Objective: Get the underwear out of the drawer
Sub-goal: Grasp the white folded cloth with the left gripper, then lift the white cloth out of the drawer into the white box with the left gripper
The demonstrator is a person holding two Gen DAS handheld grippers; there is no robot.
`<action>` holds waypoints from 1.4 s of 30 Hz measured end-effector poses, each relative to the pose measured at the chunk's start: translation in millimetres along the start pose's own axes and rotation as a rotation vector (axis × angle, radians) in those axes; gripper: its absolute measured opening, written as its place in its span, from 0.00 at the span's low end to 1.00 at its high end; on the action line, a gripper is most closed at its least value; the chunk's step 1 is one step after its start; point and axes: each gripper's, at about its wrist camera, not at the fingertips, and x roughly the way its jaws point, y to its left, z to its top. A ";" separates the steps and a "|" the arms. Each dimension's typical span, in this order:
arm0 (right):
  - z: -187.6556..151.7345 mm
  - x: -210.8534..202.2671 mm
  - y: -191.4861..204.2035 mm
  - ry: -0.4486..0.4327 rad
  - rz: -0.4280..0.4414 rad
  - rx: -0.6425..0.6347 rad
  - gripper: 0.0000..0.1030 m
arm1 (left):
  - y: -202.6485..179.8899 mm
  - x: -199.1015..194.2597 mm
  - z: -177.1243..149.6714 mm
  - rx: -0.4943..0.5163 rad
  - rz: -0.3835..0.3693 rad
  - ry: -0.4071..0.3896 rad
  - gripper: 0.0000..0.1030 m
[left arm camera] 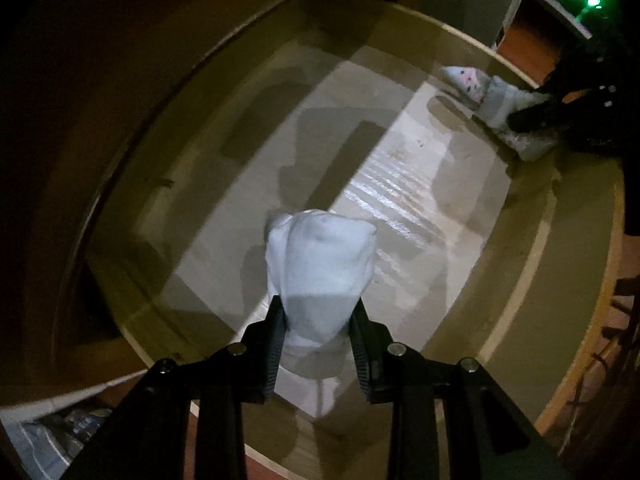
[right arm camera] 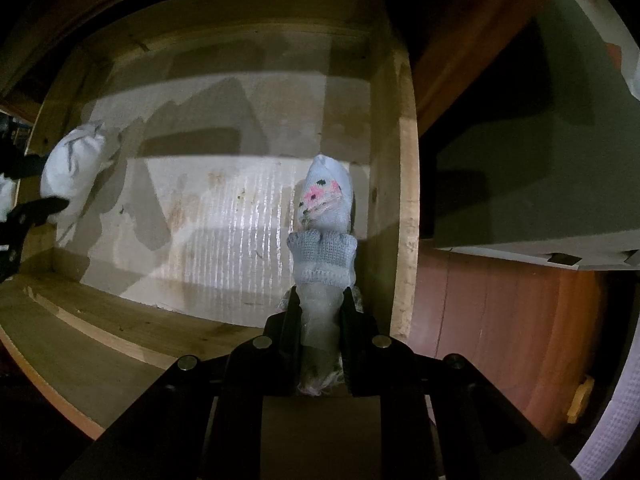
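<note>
The left tongs (left arm camera: 318,312) were seen closed on a plain white bundle of cloth (left arm camera: 320,264), which was pinched at its lower end between the two black fingers (left arm camera: 276,340) and hung over the pale lined floor of the open wooden drawer (left arm camera: 400,184). In the right wrist view the same white bundle (right arm camera: 74,164) was found near the drawer's left wall, held by the left tongs (right arm camera: 46,184) that entered from the picture's left edge; whether the bundle touched the floor could not be told.

The right tongs (right arm camera: 322,304) were closed on a second piece, a rolled knitted garment (right arm camera: 326,216) in light blue and white with a pink and black pattern near its far end. It was gripped at its near end, and it lay just beside the drawer's right wall (right arm camera: 396,216). From the left wrist camera the patterned garment (left arm camera: 476,84) was seen in the far corner of the drawer, with the right tongs (left arm camera: 532,120) dark above it.

The drawer floor (right arm camera: 224,216) was marked by stains and crossed by the tongs' shadows. A reddish-brown floor (right arm camera: 500,328) was visible beyond the right wall.
</note>
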 end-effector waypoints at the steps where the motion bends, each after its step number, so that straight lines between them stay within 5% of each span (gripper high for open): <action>1: 0.2 -0.4 0.2 0.000 0.000 0.000 0.16 | 1.4 4.0 -4.2 -0.014 -0.010 -0.002 0.30; 8: 0.2 0.2 -1.1 0.000 -0.001 0.003 0.15 | -21.0 -28.4 -17.7 -0.097 -0.002 -0.096 0.30; 22: -2.7 -4.6 -8.8 -0.017 0.016 0.037 0.15 | -22.9 -129.0 -35.2 -0.464 0.115 -0.332 0.30; 28: -3.6 -4.9 -7.7 -0.016 0.016 0.042 0.15 | -19.8 -185.4 -37.4 -0.543 0.130 -0.411 0.30; 42: -2.7 -4.7 -2.5 -0.019 0.010 0.035 0.15 | 37.0 -318.2 -10.0 -0.644 0.291 -0.539 0.30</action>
